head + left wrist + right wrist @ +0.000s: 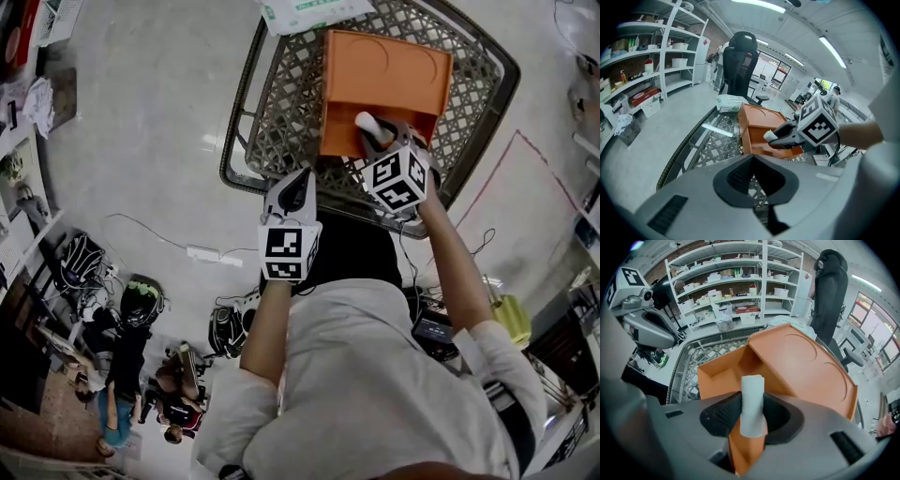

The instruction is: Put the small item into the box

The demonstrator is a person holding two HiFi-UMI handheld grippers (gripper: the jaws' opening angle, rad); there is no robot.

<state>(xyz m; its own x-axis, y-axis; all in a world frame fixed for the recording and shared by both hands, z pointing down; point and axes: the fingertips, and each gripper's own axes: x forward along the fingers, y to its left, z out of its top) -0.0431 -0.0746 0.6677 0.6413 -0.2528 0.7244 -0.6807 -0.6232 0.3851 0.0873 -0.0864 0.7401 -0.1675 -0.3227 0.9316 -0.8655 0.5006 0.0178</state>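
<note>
Shoulders in a white top (pixel 375 394) fill the foreground. Left tool (pixel 753 159) has its jaws closed together with nothing between them, poised over the lattice desk (pixel 272 103). Right tool (pixel 752 412) pinches a small white roll (pixel 752 394) upright over the near edge of the open orange box (pixel 722 376), not yet inside. Its lid (pixel 806 362) leans back beyond.
</note>
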